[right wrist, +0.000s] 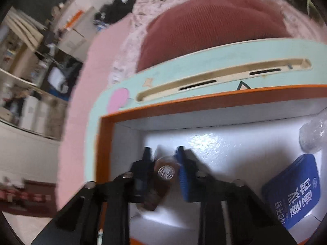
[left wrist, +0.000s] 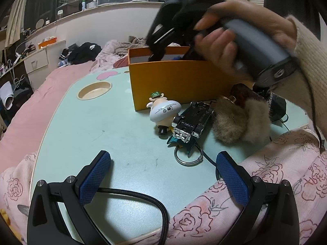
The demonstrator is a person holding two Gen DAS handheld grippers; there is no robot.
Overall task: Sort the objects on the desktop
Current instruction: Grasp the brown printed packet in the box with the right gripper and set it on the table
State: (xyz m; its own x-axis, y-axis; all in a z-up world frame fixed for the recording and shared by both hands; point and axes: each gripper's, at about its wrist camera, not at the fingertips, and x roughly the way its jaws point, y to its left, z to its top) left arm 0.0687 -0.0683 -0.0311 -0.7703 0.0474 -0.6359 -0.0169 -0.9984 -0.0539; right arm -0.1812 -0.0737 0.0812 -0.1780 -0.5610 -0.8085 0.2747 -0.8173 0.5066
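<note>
Ridged blue pads [right wrist: 182,175] pinch glossy brown bottle [right wrist: 161,180] inside orange box [right wrist: 106,134].

Setting: a lived-in home bedroom. A small mint-green lap table [left wrist: 102,122], with a round cup recess and cartoon decals, stands on a bed covered by a pink sheet [left wrist: 40,94] and a rose-print quilt [left wrist: 276,173], with crumpled blankets [left wrist: 120,48] and dark clothing [left wrist: 81,53] piled further back. Along the far side, a white drawer unit [left wrist: 36,61], a ledge carrying bottles and a small mirror, hanging curtains [left wrist: 16,16] and trailing charger cables confirm domestic use; the right wrist view adds a dull-red cushion [right wrist: 214,24] and cluttered shelving, blurred.
</note>
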